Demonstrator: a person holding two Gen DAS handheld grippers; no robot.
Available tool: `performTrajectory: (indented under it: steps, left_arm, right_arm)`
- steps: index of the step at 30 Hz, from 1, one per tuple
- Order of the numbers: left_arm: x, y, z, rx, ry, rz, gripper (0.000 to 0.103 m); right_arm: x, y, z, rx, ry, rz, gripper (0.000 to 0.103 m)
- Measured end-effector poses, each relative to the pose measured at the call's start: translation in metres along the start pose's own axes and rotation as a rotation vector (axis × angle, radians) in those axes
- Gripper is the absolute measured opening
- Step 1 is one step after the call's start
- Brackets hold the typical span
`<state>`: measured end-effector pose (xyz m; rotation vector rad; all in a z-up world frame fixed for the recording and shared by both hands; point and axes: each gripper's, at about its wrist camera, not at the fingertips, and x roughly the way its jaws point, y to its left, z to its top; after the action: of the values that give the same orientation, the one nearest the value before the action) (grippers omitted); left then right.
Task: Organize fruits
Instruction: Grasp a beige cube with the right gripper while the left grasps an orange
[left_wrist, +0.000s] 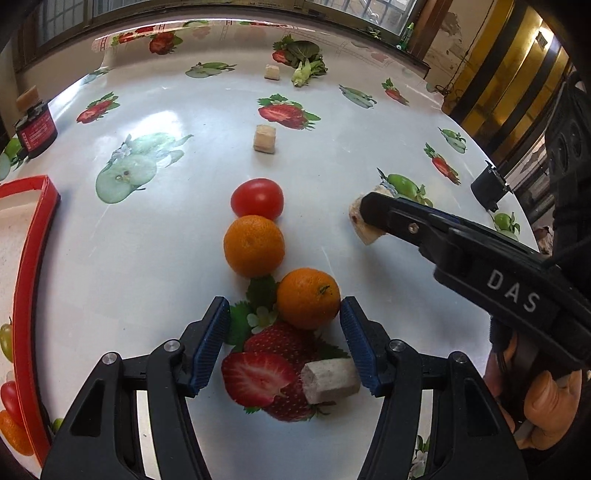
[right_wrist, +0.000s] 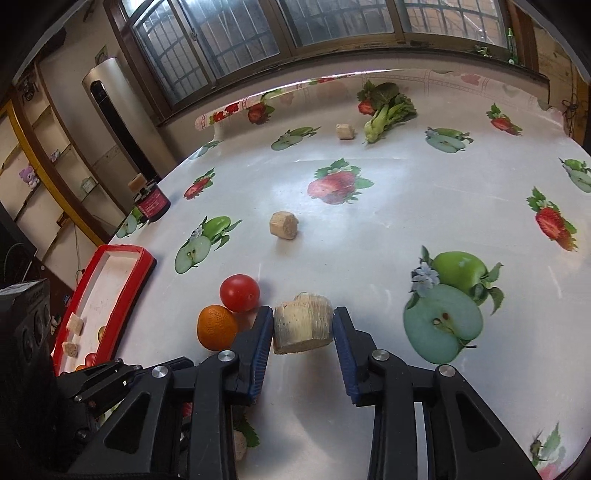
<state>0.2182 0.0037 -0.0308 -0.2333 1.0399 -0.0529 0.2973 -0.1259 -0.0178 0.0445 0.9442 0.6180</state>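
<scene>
My left gripper (left_wrist: 284, 314) is open low over the table. An orange (left_wrist: 308, 298) lies between its fingertips, nearer the right one, and a pale chunk (left_wrist: 330, 380) lies by the right pad. A second orange (left_wrist: 254, 245) and a red tomato (left_wrist: 257, 198) lie in a line beyond. My right gripper (right_wrist: 303, 325) is shut on a beige chunk (right_wrist: 302, 326) and holds it just above the table; the same chunk shows in the left wrist view (left_wrist: 364, 226). The tomato (right_wrist: 239, 292) and an orange (right_wrist: 216, 326) lie left of it.
A red-rimmed tray (right_wrist: 122, 291) at the left edge holds several chunks and small fruits. More beige chunks (left_wrist: 265, 138) (left_wrist: 271, 71) lie farther out. A leafy green vegetable (right_wrist: 386, 114) lies at the back. A dark jar (right_wrist: 152, 201) stands at the left.
</scene>
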Motion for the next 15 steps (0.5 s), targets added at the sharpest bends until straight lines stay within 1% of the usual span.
performTrajectory:
  steps: [1, 4, 5, 6, 9, 11, 13, 15]
  left_arm:
    - [0.001, -0.002, 0.000, 0.007, -0.004, -0.007, 0.052]
    - [0.004, -0.007, 0.004, 0.011, -0.006, 0.008, 0.051]
    - [0.005, -0.007, 0.006, 0.016, -0.006, 0.004, 0.043]
    - [0.006, -0.008, 0.007, 0.025, -0.004, 0.007, 0.032]
    - [0.003, -0.008, 0.003, 0.043, 0.004, 0.000, 0.032]
    - [-0.004, -0.006, -0.002, 0.053, -0.010, 0.024, 0.032]
    - [-0.014, -0.002, -0.007, 0.053, -0.024, 0.028, 0.032]
    - [-0.023, 0.004, -0.011, 0.050, -0.035, 0.047, 0.032]
  right_arm:
    - [-0.004, -0.003, -0.001, 0.009, -0.007, -0.004, 0.035]
    - [-0.012, -0.012, -0.004, 0.032, -0.018, -0.004, 0.035]
    - [-0.016, -0.014, -0.005, 0.039, -0.026, -0.009, 0.035]
    - [-0.019, -0.016, -0.007, 0.045, -0.033, -0.014, 0.035]
    - [-0.028, -0.022, -0.010, 0.061, -0.048, -0.027, 0.035]
    - [-0.034, -0.026, -0.011, 0.069, -0.054, -0.032, 0.035]
    - [-0.040, -0.027, -0.013, 0.072, -0.058, -0.033, 0.035]
    - [-0.044, -0.024, -0.015, 0.067, -0.061, -0.031, 0.035]
